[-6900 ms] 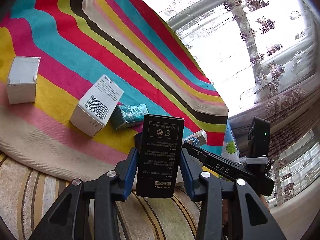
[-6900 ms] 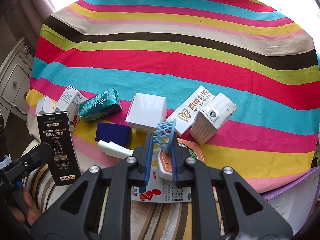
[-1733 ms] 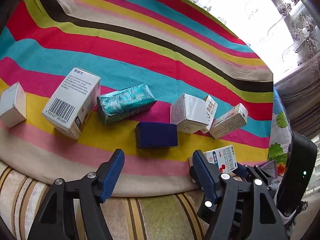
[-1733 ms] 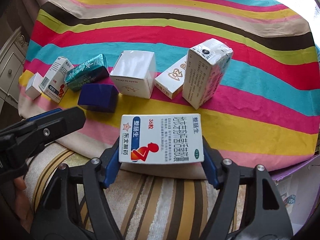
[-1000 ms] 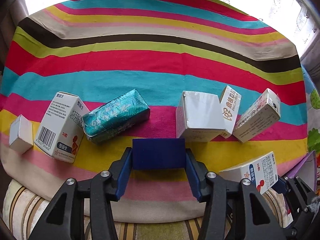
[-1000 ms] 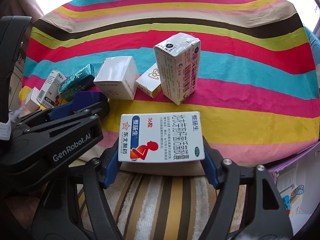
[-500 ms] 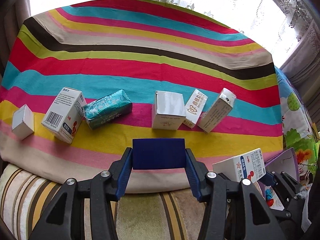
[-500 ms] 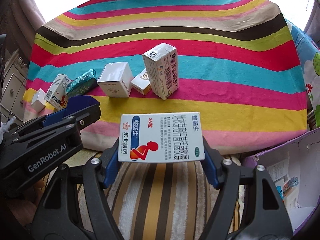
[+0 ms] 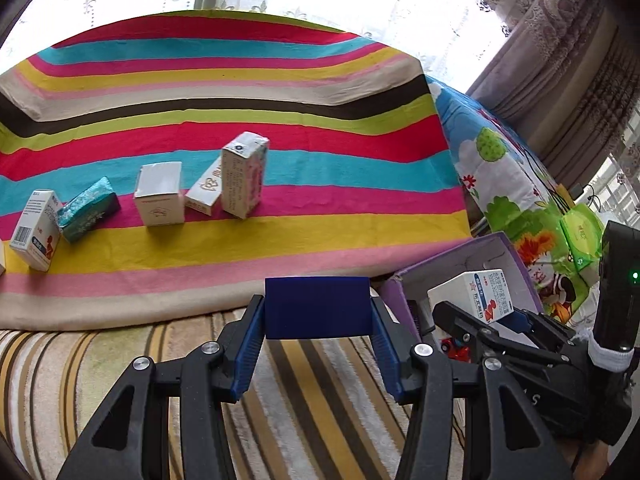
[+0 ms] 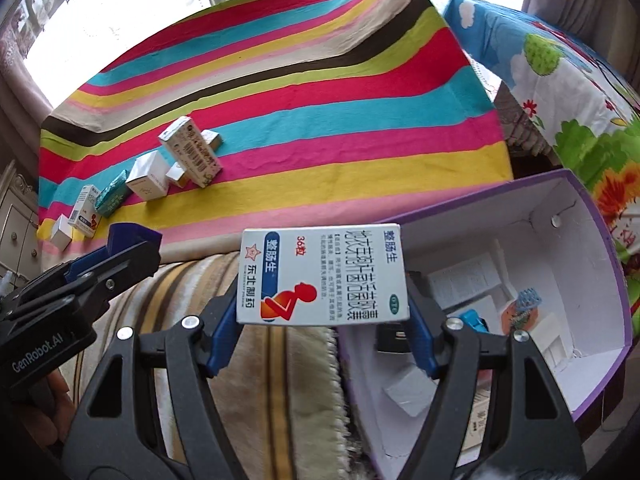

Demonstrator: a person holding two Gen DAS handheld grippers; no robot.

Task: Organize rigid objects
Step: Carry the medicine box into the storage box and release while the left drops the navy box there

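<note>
Blue pads of my left gripper [image 9: 317, 334] clamp the navy box [image 9: 317, 307]; my right gripper [image 10: 323, 322] pinches the white medicine carton [image 10: 322, 275] by its ends, carried low at 6 o'clock. At 3 o'clock sits the purple-walled bin [image 10: 592, 216] — the carton overlaps its near rim, so letting go early could drop it onto the striped rug [image 10: 256, 364]. Farther off, at 10 o'clock, 6 boxes wait on the striped cloth [image 10: 328, 136]. Bin contents are partly hidden — I can't identify them.
</note>
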